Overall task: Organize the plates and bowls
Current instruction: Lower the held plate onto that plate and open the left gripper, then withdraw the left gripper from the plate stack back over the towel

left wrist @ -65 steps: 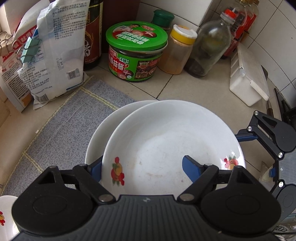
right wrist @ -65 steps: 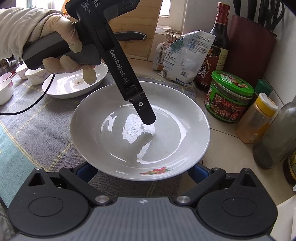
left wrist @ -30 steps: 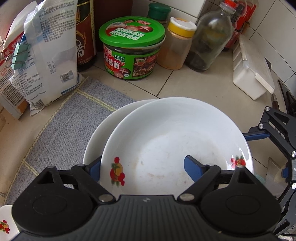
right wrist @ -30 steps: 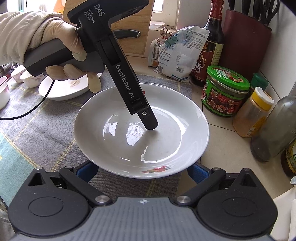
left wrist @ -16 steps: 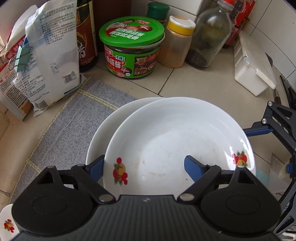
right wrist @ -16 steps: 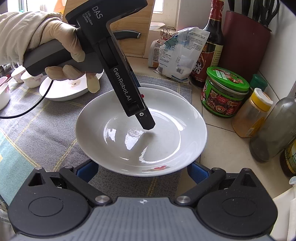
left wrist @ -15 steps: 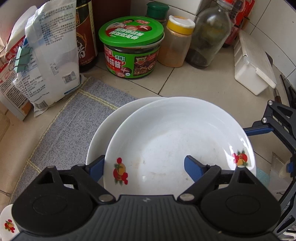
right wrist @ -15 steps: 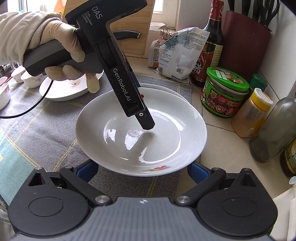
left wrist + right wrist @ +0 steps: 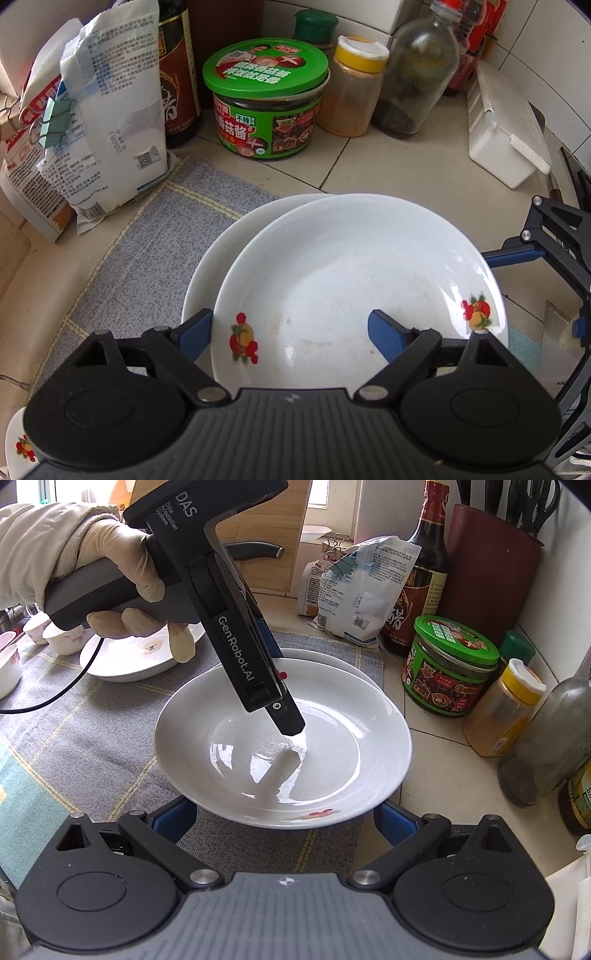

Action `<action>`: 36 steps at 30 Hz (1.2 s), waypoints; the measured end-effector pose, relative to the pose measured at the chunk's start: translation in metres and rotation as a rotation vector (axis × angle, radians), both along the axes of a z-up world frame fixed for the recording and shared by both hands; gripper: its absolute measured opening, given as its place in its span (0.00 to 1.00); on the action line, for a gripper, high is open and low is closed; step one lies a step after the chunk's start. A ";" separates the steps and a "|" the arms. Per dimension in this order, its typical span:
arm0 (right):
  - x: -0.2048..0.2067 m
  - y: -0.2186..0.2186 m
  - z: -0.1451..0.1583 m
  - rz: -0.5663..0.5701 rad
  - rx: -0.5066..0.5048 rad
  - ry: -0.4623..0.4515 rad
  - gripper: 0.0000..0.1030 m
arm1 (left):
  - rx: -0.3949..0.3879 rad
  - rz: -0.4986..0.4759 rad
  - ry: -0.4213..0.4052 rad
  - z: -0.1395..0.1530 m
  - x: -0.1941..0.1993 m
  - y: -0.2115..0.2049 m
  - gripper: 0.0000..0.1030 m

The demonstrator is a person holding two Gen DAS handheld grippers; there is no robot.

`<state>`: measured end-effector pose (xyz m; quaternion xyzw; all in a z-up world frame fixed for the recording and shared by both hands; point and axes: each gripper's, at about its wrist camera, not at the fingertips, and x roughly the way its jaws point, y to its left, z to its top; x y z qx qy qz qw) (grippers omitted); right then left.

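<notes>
While the top plate (image 9: 351, 280) sits tilted over a second white plate (image 9: 210, 266) on the grey woven mat (image 9: 147, 243), the left claw (image 9: 290, 330) straddles its near rim, one blue finger (image 9: 388, 336) inside the dish and the other (image 9: 194, 332) outside, in the gap above the lower plate. The fingers stand well apart, and I cannot tell whether either presses on the rim. Seen from the other side, a gloved hand (image 9: 122, 590) grips that tool's handle, and its black tip reaches down into the dish. The right claw (image 9: 284, 821) waits at the opposite edge of the top plate, fingers spread wide, not touching it. Beyond the top plate stand a green-lidded jar (image 9: 266, 99), a yellow-capped spice bottle (image 9: 354, 88) and a white packet (image 9: 110, 122). To its far left in the right camera's view, another plate (image 9: 125, 661) and small bowls (image 9: 62, 638) rest on the surface.
</notes>
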<state>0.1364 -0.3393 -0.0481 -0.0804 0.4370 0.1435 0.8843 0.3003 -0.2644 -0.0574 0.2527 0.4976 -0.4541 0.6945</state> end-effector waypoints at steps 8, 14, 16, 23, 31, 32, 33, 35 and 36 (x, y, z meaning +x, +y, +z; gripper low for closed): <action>0.003 0.000 -0.002 0.002 -0.001 0.004 1.00 | -0.002 0.007 -0.015 0.007 0.000 0.005 0.87; 0.006 0.002 -0.004 0.005 -0.011 0.008 1.00 | 0.004 0.008 -0.043 0.011 0.000 0.007 0.88; 0.007 0.001 -0.005 0.002 -0.009 0.012 1.00 | 0.001 0.009 -0.044 0.011 0.000 0.007 0.89; 0.007 0.003 -0.003 0.016 0.007 -0.001 1.00 | 0.012 0.017 -0.070 0.009 0.001 0.007 0.90; 0.008 0.008 -0.003 0.019 -0.002 -0.020 1.00 | -0.023 0.046 -0.069 0.010 0.001 0.017 0.90; 0.008 0.008 -0.004 0.014 -0.001 -0.022 1.00 | -0.027 0.052 -0.081 0.012 0.000 0.018 0.90; 0.008 0.007 -0.004 0.005 -0.002 -0.026 1.00 | -0.030 0.057 -0.092 0.013 -0.001 0.020 0.90; 0.008 0.007 -0.005 -0.009 -0.003 -0.026 1.00 | -0.042 0.069 -0.112 0.017 -0.004 0.023 0.90; 0.008 0.007 -0.006 -0.015 -0.004 -0.028 1.00 | -0.050 0.077 -0.122 0.020 -0.005 0.026 0.90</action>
